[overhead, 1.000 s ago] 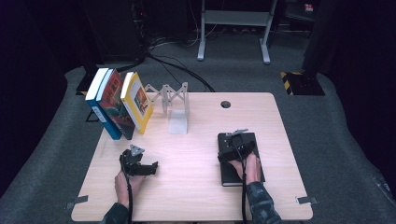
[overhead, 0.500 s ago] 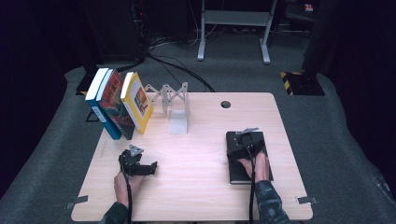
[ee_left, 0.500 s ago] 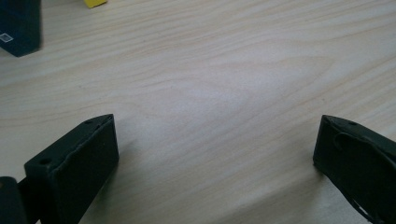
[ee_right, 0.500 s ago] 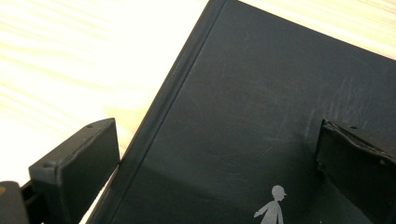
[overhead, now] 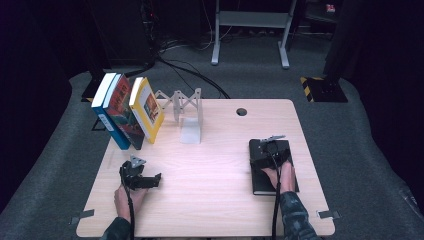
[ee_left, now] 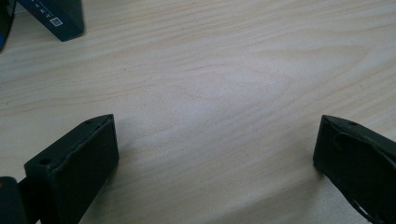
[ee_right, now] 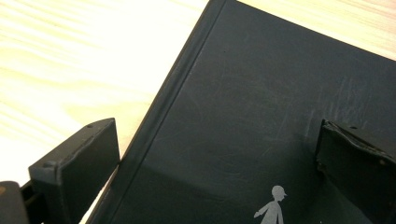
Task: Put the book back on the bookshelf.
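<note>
Right: black hardcover book [ee_right: 261, 121] flat on surface [overhead: 210, 170], stiff, slick, hefty; right tool [ee_right: 219, 163] spread over spine edge. Grip spine. Left tool [ee_left: 212, 163] released.

The black book [overhead: 272, 170] is partly covered by the right gripper [overhead: 267, 146] and hand in the high view. In the right gripper view its edges and small grey figure [ee_right: 271, 205] are cut off.
</note>
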`<control>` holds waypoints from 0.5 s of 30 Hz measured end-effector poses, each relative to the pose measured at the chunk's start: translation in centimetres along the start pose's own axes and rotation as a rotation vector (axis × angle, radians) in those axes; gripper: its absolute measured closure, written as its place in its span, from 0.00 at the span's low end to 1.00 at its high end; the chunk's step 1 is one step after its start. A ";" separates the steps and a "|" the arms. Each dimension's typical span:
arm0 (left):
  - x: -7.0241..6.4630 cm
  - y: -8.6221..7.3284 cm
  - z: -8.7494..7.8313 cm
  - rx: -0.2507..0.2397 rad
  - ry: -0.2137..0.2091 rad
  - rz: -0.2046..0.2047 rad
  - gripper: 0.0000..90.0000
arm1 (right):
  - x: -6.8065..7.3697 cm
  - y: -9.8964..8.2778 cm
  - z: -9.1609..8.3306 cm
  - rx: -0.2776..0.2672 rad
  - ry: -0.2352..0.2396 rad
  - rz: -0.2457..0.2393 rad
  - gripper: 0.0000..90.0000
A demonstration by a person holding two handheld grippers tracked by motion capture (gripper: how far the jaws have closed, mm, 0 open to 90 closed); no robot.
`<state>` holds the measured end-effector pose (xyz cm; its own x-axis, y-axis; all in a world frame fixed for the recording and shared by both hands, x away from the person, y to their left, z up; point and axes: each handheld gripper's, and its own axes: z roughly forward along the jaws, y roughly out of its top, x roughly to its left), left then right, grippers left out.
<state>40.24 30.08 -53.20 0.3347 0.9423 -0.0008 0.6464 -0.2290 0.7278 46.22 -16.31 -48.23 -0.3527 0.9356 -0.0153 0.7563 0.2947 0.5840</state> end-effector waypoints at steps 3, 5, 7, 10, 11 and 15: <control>0.0 0.0 0.0 0.000 0.000 0.000 0.00 | -0.6 0.1 0.1 0.000 0.001 -0.014 0.00; 0.0 0.0 0.0 0.000 0.000 0.000 0.00 | -0.9 0.1 0.0 0.007 -0.001 -0.006 0.00; 0.0 0.0 0.0 0.000 0.000 0.000 0.00 | -1.3 0.1 0.1 -0.004 -0.001 -0.011 0.00; 0.0 0.0 0.0 0.000 0.000 0.000 0.00 | -1.8 0.2 0.1 0.001 0.000 -0.007 0.00; 0.0 0.0 0.0 -0.001 0.000 0.001 0.00 | -2.0 0.2 0.2 0.000 -0.001 -0.009 0.00; 0.0 0.0 0.0 -0.001 0.002 0.001 0.00 | -2.6 0.4 0.4 -0.006 -0.017 -0.017 0.00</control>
<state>40.27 30.07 -53.20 0.3342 0.9425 0.0010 0.6456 -0.2296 0.7283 47.62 -18.56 -48.29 -0.3559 0.9337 -0.0384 0.7473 0.3091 0.5882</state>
